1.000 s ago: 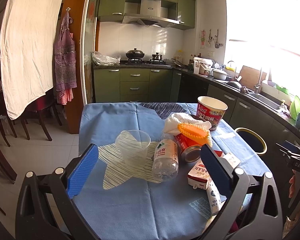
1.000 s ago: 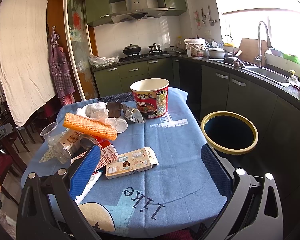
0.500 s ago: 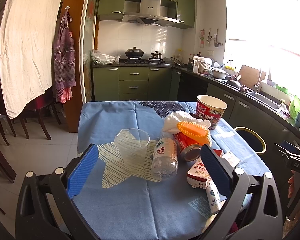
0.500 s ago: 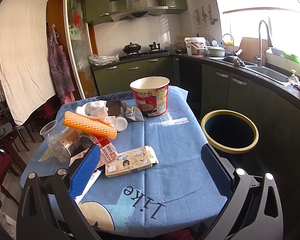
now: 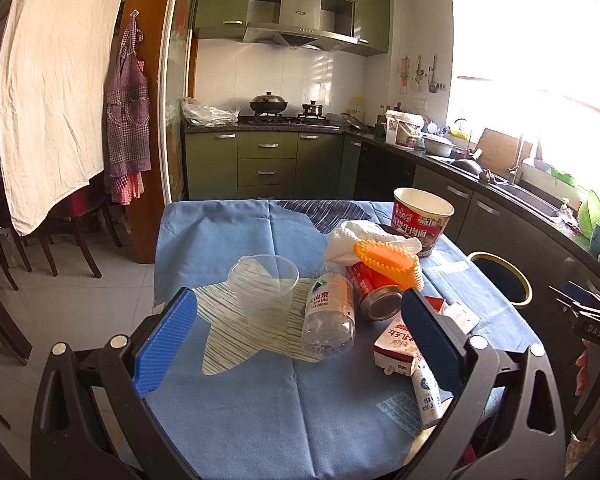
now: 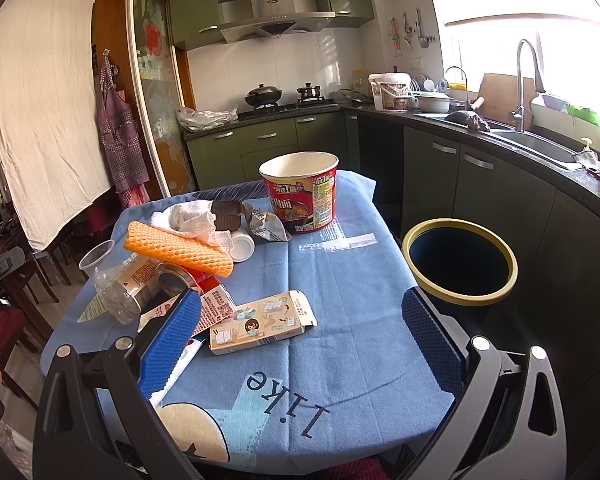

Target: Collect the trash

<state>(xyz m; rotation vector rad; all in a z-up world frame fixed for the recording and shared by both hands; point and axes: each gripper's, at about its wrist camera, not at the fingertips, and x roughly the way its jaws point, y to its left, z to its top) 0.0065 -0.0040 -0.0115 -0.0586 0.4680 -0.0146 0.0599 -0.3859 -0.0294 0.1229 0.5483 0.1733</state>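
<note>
Above the littered table (image 6: 340, 280), both the left gripper (image 5: 300, 344) and right gripper (image 6: 304, 336) hover spread wide, holding nothing

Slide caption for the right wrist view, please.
Open right gripper hovers over a blue-clothed table strewn with trash: noodle cup, flattened carton, orange foam net; bin alongside.

Home kitchen: stove (image 5: 286, 119), sink (image 6: 534, 142), cabinets (image 5: 266, 164).

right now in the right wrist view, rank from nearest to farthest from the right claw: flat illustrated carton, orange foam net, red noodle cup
1. Flat illustrated carton, just ahead of the right claw, near its left finger.
2. Orange foam net, farther back on the left.
3. Red noodle cup, at the table's far edge.
</note>
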